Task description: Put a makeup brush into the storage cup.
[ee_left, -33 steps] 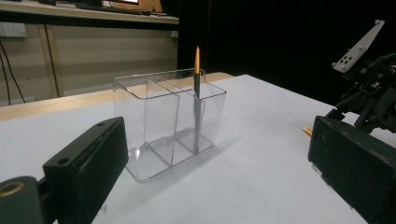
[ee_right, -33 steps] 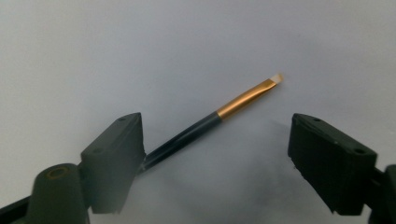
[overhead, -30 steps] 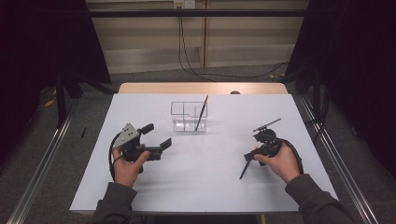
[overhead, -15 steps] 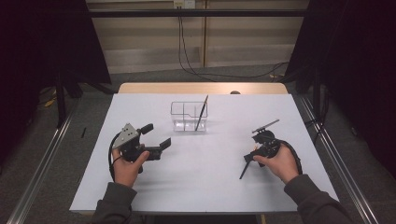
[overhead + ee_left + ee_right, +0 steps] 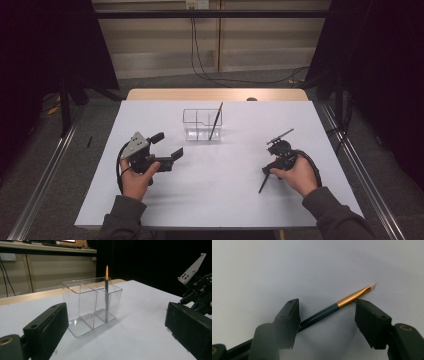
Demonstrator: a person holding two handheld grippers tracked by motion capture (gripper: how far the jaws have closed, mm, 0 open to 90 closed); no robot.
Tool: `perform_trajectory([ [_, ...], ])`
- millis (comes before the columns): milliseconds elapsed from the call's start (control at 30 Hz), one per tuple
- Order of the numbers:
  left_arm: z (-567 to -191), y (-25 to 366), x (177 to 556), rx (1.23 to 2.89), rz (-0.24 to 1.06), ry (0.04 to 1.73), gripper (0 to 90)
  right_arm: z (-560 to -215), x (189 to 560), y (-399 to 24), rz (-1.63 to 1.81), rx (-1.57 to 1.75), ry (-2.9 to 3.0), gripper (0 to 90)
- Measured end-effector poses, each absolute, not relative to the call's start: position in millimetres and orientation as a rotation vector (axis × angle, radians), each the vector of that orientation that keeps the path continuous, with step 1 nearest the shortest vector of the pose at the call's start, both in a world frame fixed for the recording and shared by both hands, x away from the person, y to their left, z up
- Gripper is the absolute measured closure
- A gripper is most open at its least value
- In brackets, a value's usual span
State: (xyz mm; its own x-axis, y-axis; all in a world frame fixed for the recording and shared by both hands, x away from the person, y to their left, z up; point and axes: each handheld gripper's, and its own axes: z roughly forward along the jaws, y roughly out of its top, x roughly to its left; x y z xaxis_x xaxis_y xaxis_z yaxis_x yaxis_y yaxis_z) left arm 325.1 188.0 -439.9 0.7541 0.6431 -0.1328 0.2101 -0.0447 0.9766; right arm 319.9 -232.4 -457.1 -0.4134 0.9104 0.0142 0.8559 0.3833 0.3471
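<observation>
In the high view the left gripper (image 5: 169,146) rests on the white table (image 5: 225,200) in the person's left hand (image 5: 134,175), its jaws spread wide with nothing between them. The right gripper (image 5: 272,167) sits toward the table's right side in the right hand (image 5: 297,175), pointing down at a slim dark brush (image 5: 264,181) that lies on the table and sticks out toward the near edge. A clear organizer (image 5: 200,125) stands near the far middle of the table, well apart from both grippers, with a second brush (image 5: 216,121) leaning in its right compartment.

In the left gripper view the two black jaws stand far apart and empty. The clear organizer (image 5: 91,306) is ahead on the table, and the second brush (image 5: 106,293) stands nearly upright in its right-hand section, gold ferrule at the top. The right gripper (image 5: 200,290) shows at the right edge.

In the right gripper view the brush (image 5: 332,310) lies slantwise across the gap between the jaws, dark handle by the left jaw, gold ferrule and pale bristles near the right one. The jaws have just been closing on it, yet a gap remains and the pads do not press on it
</observation>
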Motion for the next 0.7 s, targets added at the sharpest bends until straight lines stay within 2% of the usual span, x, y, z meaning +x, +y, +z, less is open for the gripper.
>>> perform_trajectory([
  [333,-440.1,188.5,325.4,1.62,0.401,0.693,4.6,-456.2,320.5,-232.0,0.432,1.569,2.48,41.0],
  [467,-440.4,188.9,324.9,1.629,0.418,0.699,4.7,-454.4,321.0,-231.2,0.425,1.567,2.494,50.7],
  [700,-440.3,188.8,324.4,1.614,0.408,0.709,4.7,-453.4,321.9,-231.5,0.427,1.537,2.517,62.4],
])
